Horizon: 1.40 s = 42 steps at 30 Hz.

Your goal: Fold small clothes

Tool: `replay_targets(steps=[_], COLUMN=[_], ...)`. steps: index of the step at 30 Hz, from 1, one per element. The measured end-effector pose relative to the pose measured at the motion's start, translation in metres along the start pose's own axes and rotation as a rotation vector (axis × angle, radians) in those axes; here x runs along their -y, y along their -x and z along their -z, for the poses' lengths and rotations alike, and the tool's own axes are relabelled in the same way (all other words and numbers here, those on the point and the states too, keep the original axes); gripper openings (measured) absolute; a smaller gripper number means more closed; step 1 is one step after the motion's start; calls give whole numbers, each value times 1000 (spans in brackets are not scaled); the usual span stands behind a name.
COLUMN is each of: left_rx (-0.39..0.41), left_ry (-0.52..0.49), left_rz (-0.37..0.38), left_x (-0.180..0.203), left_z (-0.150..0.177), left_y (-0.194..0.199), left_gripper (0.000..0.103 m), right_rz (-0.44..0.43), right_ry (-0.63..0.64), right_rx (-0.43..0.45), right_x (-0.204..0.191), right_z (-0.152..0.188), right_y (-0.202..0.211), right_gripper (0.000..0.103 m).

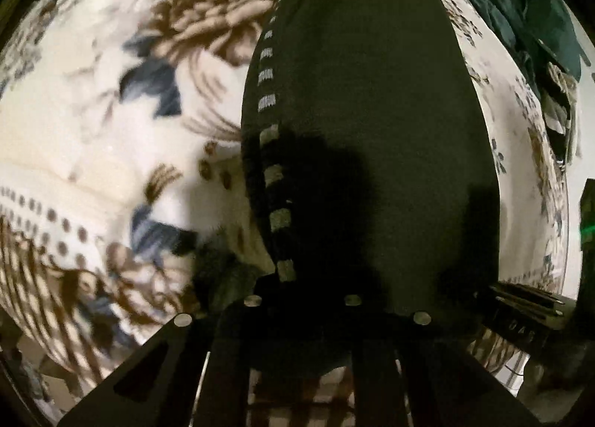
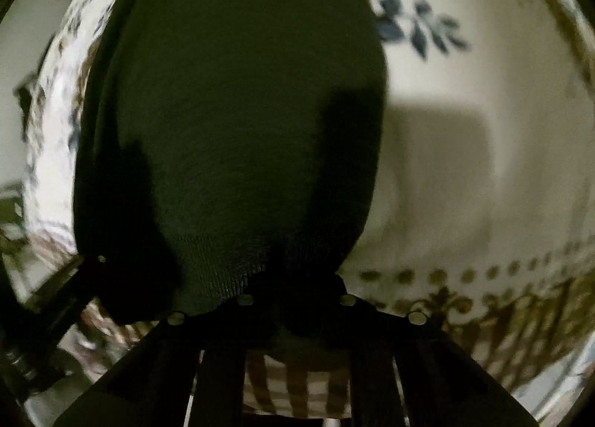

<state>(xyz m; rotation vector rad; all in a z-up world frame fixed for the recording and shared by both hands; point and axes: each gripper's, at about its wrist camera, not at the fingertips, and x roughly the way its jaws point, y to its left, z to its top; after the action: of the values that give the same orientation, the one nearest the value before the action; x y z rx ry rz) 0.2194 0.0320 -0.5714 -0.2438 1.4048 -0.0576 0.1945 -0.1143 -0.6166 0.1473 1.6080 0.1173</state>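
You have the dark knit garment point(image 1: 364, 122) spread long and flat on the floral blanket point(image 1: 93, 122), with no fold visible in it yet, so most of the folding looks still ahead. Its near ribbed hem point(image 2: 223, 271) runs in between the fingers of both your left gripper point(image 1: 301, 300) and right gripper point(image 2: 297, 300). Both appear clamped on that edge, though shadow hides the fingertips.

You are looking at a cream blanket point(image 1: 93, 137) printed with brown and blue flowers, with a dotted border band point(image 2: 465, 274) running along its near side. A heap of dark green fabric point(image 1: 520, 7) is lying at the far right edge.
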Motion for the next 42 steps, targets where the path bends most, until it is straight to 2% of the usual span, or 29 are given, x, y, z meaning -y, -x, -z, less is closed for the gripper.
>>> replay_targets(steps=[2, 7, 12, 15, 18, 23, 29, 32, 37, 39, 41, 42], left_rx=[13, 44, 79, 110, 144, 209, 268, 278, 258, 222, 177, 156], left_ry=[-2, -19, -17, -32, -45, -80, -68, -59, -41, -15, 47, 79], left_rz=[4, 0, 41, 53, 65, 70, 127, 154, 195, 223, 265, 274], left_x=[-1, 8, 16, 20, 29, 48, 58, 59, 58, 52, 39, 32], left_z=[-2, -4, -20, -38, -62, -110, -194, -241, -337, -385, -435, -455], left_y=[9, 34, 68, 88, 106, 127, 139, 133, 96, 69, 38, 26], left_gripper=[8, 8, 8, 8, 8, 8, 8, 8, 8, 9, 11, 18], right_rz=[21, 0, -17, -35, -45, -47, -43, -40, -17, -9, -46, -93], right_ry=[23, 20, 17, 8, 6, 4, -13, -26, -52, -74, -110, -151], right_rx=[18, 52, 102, 142, 196, 286, 380, 412, 426, 424, 401, 391], right_x=[-9, -15, -11, -12, 6, 9, 10, 13, 20, 24, 32, 42], right_z=[0, -7, -17, -31, -46, -92, -173, -227, -335, -384, -433, -466], right_y=[8, 37, 73, 103, 138, 185, 225, 235, 225, 211, 191, 177], right_gripper=[11, 11, 11, 11, 11, 11, 11, 10, 10, 10, 11, 12])
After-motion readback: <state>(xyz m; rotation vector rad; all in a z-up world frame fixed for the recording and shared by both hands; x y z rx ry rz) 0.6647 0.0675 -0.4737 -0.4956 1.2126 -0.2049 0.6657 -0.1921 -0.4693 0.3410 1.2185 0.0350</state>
